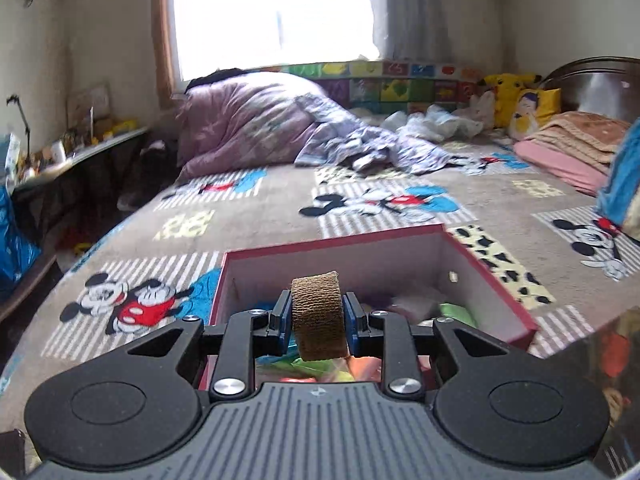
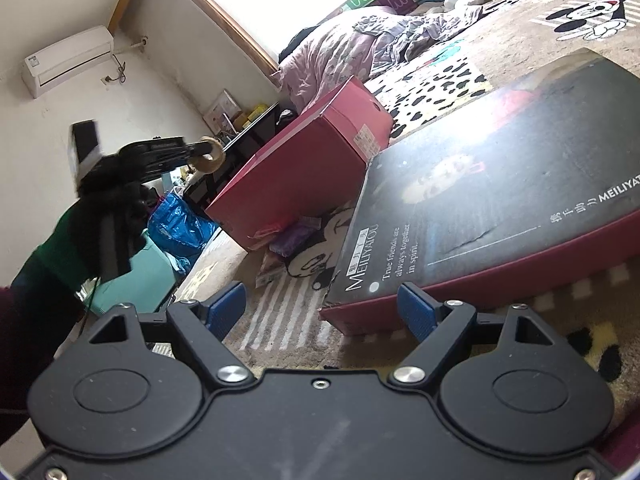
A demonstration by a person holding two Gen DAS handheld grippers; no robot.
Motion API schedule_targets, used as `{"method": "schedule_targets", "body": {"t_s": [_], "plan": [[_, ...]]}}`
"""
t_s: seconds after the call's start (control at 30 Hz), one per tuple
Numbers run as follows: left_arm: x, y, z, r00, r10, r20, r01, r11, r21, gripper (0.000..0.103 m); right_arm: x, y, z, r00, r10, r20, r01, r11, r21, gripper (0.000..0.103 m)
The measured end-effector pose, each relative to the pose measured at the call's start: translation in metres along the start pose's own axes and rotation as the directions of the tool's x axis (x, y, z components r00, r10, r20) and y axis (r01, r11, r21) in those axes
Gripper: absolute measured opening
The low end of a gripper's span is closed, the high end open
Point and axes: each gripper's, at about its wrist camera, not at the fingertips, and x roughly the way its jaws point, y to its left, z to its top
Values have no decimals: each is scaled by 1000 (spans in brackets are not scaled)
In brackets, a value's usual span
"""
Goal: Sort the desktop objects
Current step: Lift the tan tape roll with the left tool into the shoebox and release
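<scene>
My left gripper [image 1: 318,318] is shut on a tan roll of bandage tape [image 1: 318,314] and holds it upright above the open red box [image 1: 492,276]. The box has white inner walls and colourful items in the bottom. In the right wrist view the same roll [image 2: 210,155] shows in the left gripper, up in the air left of the red box [image 2: 304,160]. My right gripper [image 2: 322,306] is open and empty, low over the bedspread, facing the near corner of the dark box lid [image 2: 500,184].
A Mickey Mouse bedspread [image 1: 260,232] covers the bed. A purple packet [image 2: 292,238] and a flat card [image 2: 272,270] lie beside the box. A heaped quilt [image 1: 248,120] lies at the back, pillows [image 1: 572,148] at the right, a cluttered shelf [image 1: 80,148] at the left.
</scene>
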Motion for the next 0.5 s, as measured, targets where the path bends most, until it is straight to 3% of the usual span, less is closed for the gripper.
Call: {"method": "schedule_targets", "body": {"t_s": [0.23,0.5], "plan": [[54,4,-7,989,79,-123,-74,996,40,25,0,-1,0,1000,9,2,-9,1000,7,83],[83,-2,-17,957,201,-208,-165,971,175,25,1,-2,2,1000,18,6,-18,1000,16,84]]}}
